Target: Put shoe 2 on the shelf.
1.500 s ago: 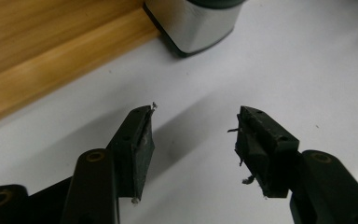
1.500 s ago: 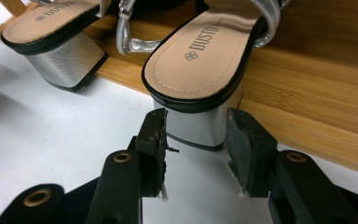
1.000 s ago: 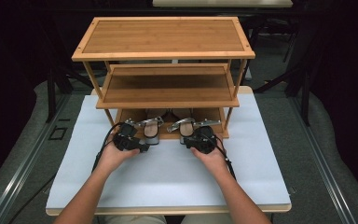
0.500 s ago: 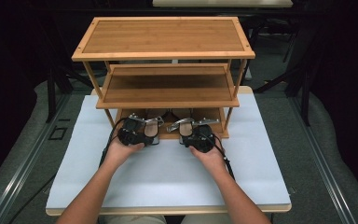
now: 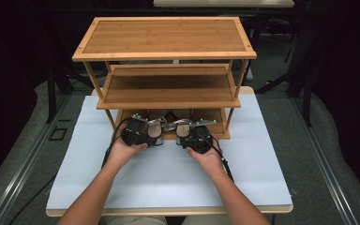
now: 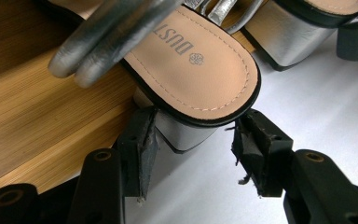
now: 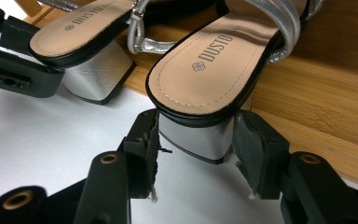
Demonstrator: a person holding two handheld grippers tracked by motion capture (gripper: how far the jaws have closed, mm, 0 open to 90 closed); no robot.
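At the front edge of the bamboo rack's [image 5: 168, 89] lowest shelf, both forearms stretch forward over the white table [image 5: 262, 178], hands wrapped around the grippers. Left gripper [image 6: 193, 135]: its jaws have just been closing around the silver block heel of the left sandal [image 6: 196, 70], one pad touching, the other just off it. Right gripper [image 7: 196, 135] has been closing too, clamped on the right sandal [image 7: 205, 70] heel. Toes and straps are hidden under the middle shelf.
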